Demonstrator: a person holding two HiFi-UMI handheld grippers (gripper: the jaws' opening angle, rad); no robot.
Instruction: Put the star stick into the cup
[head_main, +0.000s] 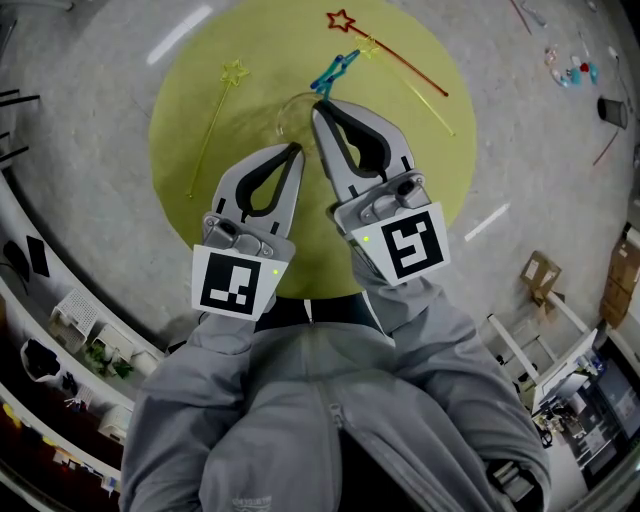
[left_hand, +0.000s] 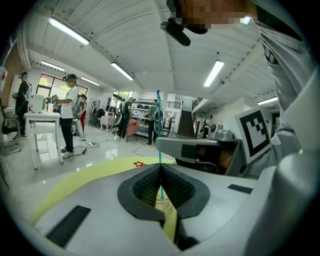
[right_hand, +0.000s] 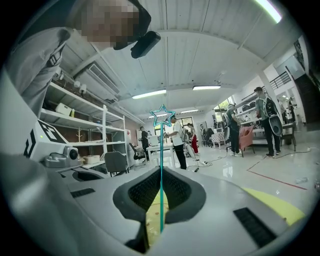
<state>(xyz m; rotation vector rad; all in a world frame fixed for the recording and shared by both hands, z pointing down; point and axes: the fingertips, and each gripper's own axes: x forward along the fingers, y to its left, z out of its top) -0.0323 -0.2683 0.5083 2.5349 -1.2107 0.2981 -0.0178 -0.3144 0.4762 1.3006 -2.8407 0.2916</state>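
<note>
Teal star stick (head_main: 335, 70) pinched upright in the shut jaws of the right gripper (head_main: 320, 106), just over a clear cup (head_main: 286, 118).
Centring the stick's lower end over the cup's mouth before letting go looks wise. The left gripper (head_main: 296, 150), beside the cup, has jaws together, seemingly empty. The cup's rim is faint against the yellow round table (head_main: 420, 180); the head view hides the stick's tip.

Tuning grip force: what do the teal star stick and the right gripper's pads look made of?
Teal star stick: likely translucent plastic, glossy; thin, and the outlined star head lets light through. Right gripper pads: black, matte, finely ribbed, so probably rubber or a soft polymer; the look doesn't settle which.
</note>
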